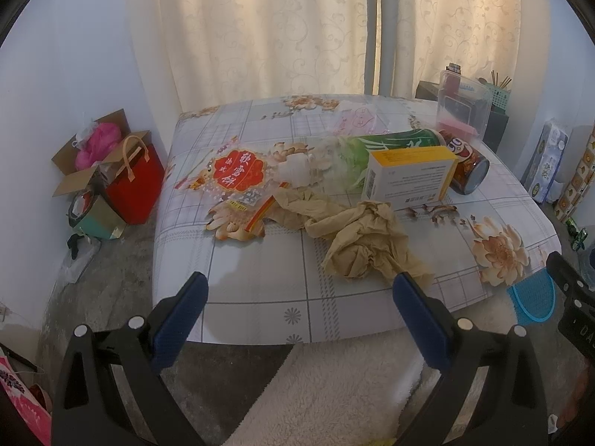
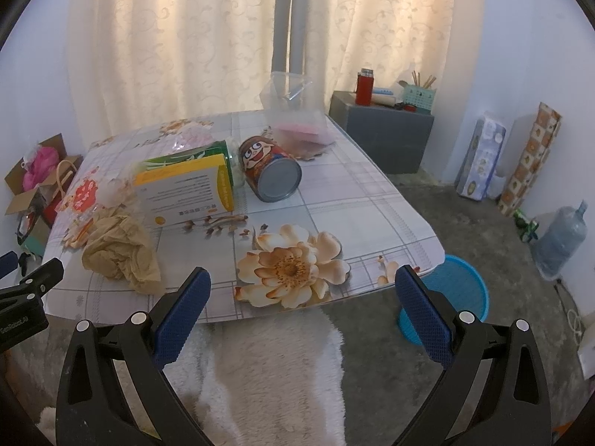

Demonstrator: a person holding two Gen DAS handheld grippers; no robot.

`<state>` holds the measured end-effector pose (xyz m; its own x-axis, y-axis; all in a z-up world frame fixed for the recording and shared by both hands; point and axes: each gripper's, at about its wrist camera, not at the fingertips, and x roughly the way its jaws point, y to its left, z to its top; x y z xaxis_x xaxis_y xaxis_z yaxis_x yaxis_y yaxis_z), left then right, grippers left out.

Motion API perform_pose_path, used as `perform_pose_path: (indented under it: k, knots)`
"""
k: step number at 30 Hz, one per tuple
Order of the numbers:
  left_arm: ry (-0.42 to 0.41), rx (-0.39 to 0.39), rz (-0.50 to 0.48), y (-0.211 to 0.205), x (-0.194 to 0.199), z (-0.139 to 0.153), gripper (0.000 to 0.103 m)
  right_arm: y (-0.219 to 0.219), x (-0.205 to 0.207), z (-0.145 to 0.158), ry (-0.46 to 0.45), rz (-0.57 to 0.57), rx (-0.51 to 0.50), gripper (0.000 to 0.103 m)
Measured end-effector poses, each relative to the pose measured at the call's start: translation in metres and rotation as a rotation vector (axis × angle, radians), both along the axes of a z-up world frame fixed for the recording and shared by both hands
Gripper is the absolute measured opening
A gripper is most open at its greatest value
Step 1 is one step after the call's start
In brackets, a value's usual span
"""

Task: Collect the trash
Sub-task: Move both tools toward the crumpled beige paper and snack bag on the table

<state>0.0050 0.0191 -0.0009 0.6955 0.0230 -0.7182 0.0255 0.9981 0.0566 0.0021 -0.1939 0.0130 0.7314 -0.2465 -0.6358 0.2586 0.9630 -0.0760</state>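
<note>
— Well, nothing's been picked up yet, as far as I can see. All the rubbish is on the surface point(image 2: 372, 200): the crumpled brown paper point(image 1: 357, 238), the yellow-and-white box point(image 1: 409, 178), the cartoon can point(image 2: 271, 174) on its side, the green wrapper point(image 1: 375, 145) behind the box, and the red-labelled snack bag point(image 1: 238, 174).

— And the grippers?

— Both spread wide, nothing between the pads. The left gripper point(image 1: 301, 290) hangs over the near edge, tilted down, and the brown paper lies just ahead of it, a bit to its right; its right pad nearly lines up with the paper's near corner. The right gripper point(image 2: 303, 286) is over the big printed flower, with the can and box further off, ahead and to its left.

— Where would it all go?

— My guess is the blue basket point(image 2: 457, 290) on the floor, just past the surface's near right corner, beside the right gripper. I can't see into it, so I can't say if anything's in there.

— So everything's left to do?

— Looks that way. The paper seems the nearest first grab.
</note>
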Motion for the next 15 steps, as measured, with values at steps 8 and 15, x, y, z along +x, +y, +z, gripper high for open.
perform_pose_path:
  k: [8, 15]
  knots:
    - [0.002, -0.001, 0.003, 0.0020, -0.0008, -0.0007, 0.097, 0.0008, 0.0000, 0.0009, 0.000, 0.001, 0.001, 0.095]
    - [0.001, 0.000, 0.004, 0.0023, -0.0011, -0.0007, 0.097, 0.0013, -0.0001, 0.0008, 0.001, 0.002, 0.002, 0.095]
